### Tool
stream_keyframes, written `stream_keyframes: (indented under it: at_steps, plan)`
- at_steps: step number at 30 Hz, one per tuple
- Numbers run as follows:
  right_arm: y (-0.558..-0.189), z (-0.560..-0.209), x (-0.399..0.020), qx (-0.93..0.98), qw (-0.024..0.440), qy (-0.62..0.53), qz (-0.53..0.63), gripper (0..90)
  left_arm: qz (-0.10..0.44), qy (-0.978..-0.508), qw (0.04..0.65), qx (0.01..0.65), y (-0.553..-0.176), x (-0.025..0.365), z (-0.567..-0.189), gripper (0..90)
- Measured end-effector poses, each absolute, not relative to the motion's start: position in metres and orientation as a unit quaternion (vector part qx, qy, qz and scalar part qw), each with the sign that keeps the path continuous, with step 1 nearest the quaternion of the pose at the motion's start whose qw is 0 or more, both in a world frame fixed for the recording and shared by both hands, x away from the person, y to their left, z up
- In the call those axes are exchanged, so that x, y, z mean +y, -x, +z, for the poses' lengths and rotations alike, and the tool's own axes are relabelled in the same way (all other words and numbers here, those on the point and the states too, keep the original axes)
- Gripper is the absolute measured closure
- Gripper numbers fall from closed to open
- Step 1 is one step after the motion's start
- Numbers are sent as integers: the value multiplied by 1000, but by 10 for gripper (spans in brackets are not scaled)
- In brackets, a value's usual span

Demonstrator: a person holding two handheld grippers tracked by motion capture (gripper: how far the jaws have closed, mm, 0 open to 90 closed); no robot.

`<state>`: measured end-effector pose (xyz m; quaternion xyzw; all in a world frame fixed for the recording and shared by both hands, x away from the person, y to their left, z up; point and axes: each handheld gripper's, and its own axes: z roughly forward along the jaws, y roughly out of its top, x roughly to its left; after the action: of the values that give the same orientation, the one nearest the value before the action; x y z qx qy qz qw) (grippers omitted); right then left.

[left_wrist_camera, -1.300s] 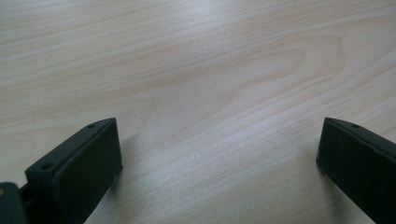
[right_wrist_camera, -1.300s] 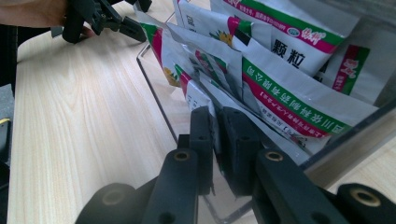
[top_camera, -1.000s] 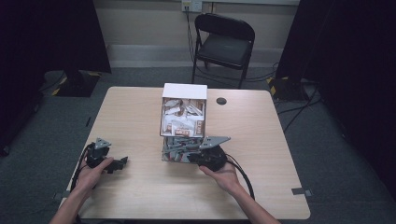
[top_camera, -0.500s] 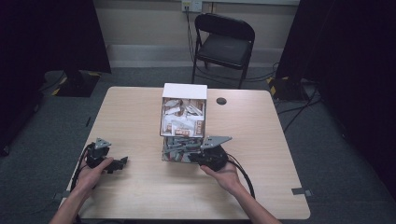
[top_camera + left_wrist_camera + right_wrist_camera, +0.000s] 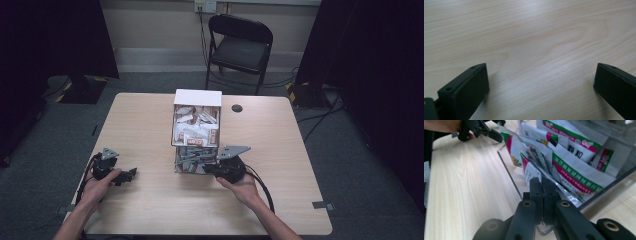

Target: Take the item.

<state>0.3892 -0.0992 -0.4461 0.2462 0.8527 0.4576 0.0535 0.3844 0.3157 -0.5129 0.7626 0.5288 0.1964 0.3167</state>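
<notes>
- Where the pale wood-grain table (image 5: pixel 150 125) stretches out under everything, a white open-topped cardboard box (image 5: pixel 197 98) stands at its middle, packed with paper sachets.
- Against the near side of that box sits a clear plastic tray (image 5: pixel 509 170), holding white sachets printed with green and red bands (image 5: pixel 574 176), which lean upright and overlap one another.
- The right gripper (image 5: pixel 212 169) lies at the tray's near edge, its jaws pressed together; in the right gripper view the tips (image 5: pixel 543 192) meet just at the lower edge of the front sachet (image 5: pixel 530 171), over the clear rim. Whether a thin corner of the packet is caught between them I cannot tell.
- The left gripper (image 5: pixel 131 174) rests on bare table well to the left of the tray, apart from the sachets, with its jaws spread wide; in the left gripper view nothing but wood lies between them (image 5: pixel 541 82).
</notes>
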Motion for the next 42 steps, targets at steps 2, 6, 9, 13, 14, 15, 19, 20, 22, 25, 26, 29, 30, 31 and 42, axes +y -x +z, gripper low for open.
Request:
stream_keyframes:
  at_steps: [2, 6, 9, 13, 14, 15, 19, 20, 22, 25, 26, 29, 30, 31, 42]
  plan:
    - [-388, -444, -98, 852, 52, -244, 461, 892, 197, -762, 317, 529, -384, 316, -513, 0]
    - [-386, -441, -97, 848, 49, -240, 469, 893, 197, -762, 317, 529, -384, 316, -513, 0]
    - [-385, -439, -97, 848, 50, -238, 470, 893, 197, -762, 317, 529, -384, 316, -513, 0]
    - [-385, -436, -99, 846, 49, -236, 475, 894, 197, -762, 317, 529, -384, 316, -513, 0]
    - [-384, -434, -99, 846, 50, -235, 476, 894, 197, -762, 317, 529, -384, 316, -513, 0]
    - [-384, -433, -100, 845, 50, -235, 478, 894, 196, -762, 317, 529, -384, 316, -513, 0]
    - [-383, -428, -103, 841, 51, -236, 484, 894, 197, -762, 317, 529, -384, 316, -513, 0]
    - [-383, -427, -104, 840, 52, -237, 485, 894, 197, -762, 317, 529, -384, 316, -513, 0]
    - [-383, -425, -106, 841, 56, -240, 482, 894, 197, -762, 317, 529, -384, 316, -513, 0]
    - [-382, -423, -108, 837, 55, -241, 488, 894, 197, -762, 317, 529, -384, 316, -513, 0]
    - [-382, -422, -109, 837, 56, -239, 490, 894, 197, -762, 317, 529, -384, 316, -513, 0]
    - [-382, -420, -110, 834, 55, -240, 493, 894, 196, -763, 317, 529, -384, 316, -513, 0]
    - [-382, -420, -110, 834, 56, -239, 494, 894, 196, -763, 317, 529, -384, 316, -513, 0]
    - [-382, -419, -110, 833, 55, -239, 495, 894, 197, -762, 317, 529, -384, 316, -513, 0]
    - [-380, -414, -110, 827, 50, -238, 506, 894, 197, -762, 317, 529, -384, 316, -513, 0]
